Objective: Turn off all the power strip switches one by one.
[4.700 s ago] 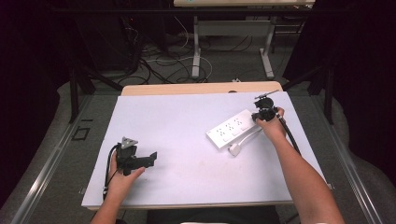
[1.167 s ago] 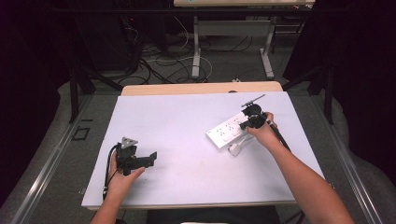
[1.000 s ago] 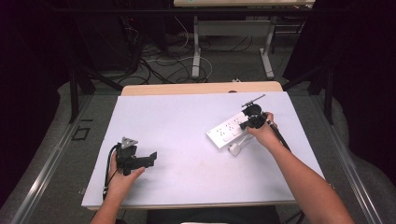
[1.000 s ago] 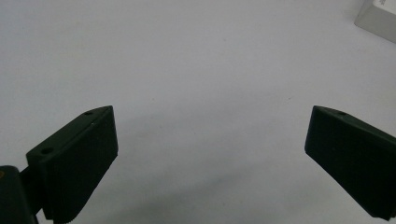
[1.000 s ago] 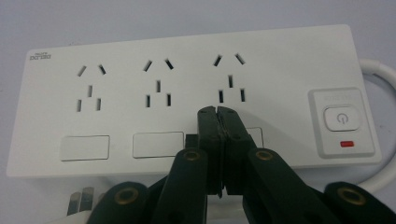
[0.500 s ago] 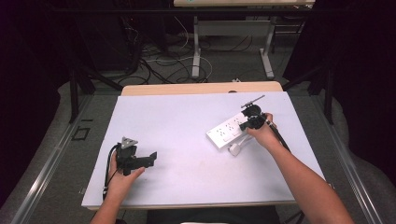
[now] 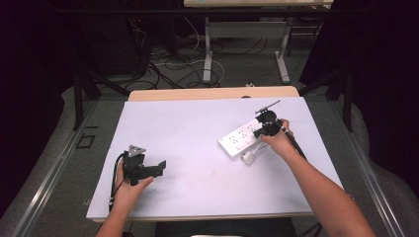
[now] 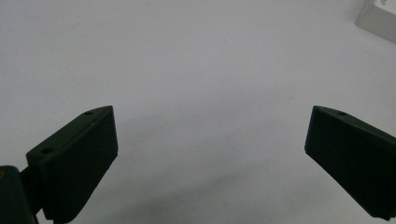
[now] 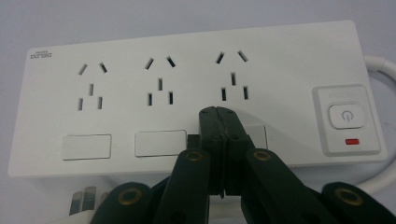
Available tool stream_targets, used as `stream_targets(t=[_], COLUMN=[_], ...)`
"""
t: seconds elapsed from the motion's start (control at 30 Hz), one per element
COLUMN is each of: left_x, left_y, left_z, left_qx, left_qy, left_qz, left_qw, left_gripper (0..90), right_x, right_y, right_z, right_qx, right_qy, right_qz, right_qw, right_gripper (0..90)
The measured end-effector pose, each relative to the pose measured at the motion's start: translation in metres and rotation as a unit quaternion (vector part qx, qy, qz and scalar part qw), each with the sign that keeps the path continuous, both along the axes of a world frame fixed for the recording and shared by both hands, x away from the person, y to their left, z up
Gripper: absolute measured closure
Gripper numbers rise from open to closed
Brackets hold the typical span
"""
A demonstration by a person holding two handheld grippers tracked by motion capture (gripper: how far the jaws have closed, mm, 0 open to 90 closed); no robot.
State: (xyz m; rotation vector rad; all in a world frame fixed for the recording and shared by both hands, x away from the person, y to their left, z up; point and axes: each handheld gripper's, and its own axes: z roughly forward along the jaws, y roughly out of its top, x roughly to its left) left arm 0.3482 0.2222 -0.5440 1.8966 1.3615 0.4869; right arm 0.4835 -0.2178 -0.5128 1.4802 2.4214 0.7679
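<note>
right gripper view: jaws of right gripper [image 9: 217,116] pinched together, tips over the power strip [image 9: 187,56]
left gripper [image 8: 210,154]: jaws wide, nothing between, above the table [image 8: 196,60]

Two black hand-held grippers, left [image 7: 159,168] grey-plated, right [image 9: 217,114] brass-riveted, each trailing black cable.

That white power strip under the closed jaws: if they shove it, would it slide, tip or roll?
The power strip is a flat, rigid-looking slab lying flat, so it would probably slide on the smooth white table rather than tip or roll. Its thick cord, bending round one end, may drag and swing it sideways.
</note>
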Motion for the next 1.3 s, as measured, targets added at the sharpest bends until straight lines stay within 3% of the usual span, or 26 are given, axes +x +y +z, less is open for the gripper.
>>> stream_targets(t=[0.4, 0.57, 0.63, 0.67, 0.97, 1.03, 1.27, 1.3], left_x=[0.000, 0.000, 0.000, 0.000, 0.000, 0.000, 0.000, 0.000], left_y=[0.000, 0.000, 0.000, 0.000, 0.000, 0.000, 0.000, 0.000], left_z=[0.000, 0.000, 0.000, 0.000, 0.000, 0.000, 0.000, 0.000], left_qx=[0.000, -0.001, 0.000, 0.000, 0.000, 0.000, 0.000, 0.000], left_qy=[0.003, 0.000, 0.000, 0.000, 0.000, 0.000, 0.000, 0.000], left_qz=[-0.002, 0.000, 0.000, 0.000, 0.000, 0.000, 0.000, 0.000], left_qw=[1.0000, 1.0000, 1.0000, 1.0000, 1.0000, 1.0000, 1.0000, 1.0000], left_gripper=[2.6, 2.7, 2.6, 2.6, 2.7, 2.7, 2.6, 2.6], right_x=[-0.002, -0.003, -0.004, -0.004, -0.007, -0.008, -0.009, -0.010], right_y=[0.003, 0.005, 0.006, 0.006, 0.011, 0.014, 0.019, 0.020], right_z=[0.006, 0.008, 0.007, 0.009, 0.008, 0.009, 0.006, 0.007], right_qx=[0.010, 0.008, 0.019, 0.007, 0.006, 0.006, 0.007, 0.004], right_qy=[-0.012, -0.007, -0.016, -0.008, -0.008, -0.003, -0.006, 0.002], right_qz=[0.006, 0.008, 0.014, 0.014, 0.034, 0.024, 0.046, 0.038], right_qw=[0.9999, 0.9999, 0.9996, 0.9998, 0.9994, 0.9997, 0.9989, 0.9993], right_gripper=[90.0, 90.0, 90.0, 90.0, 90.0, 90.0, 90.0, 90.0])
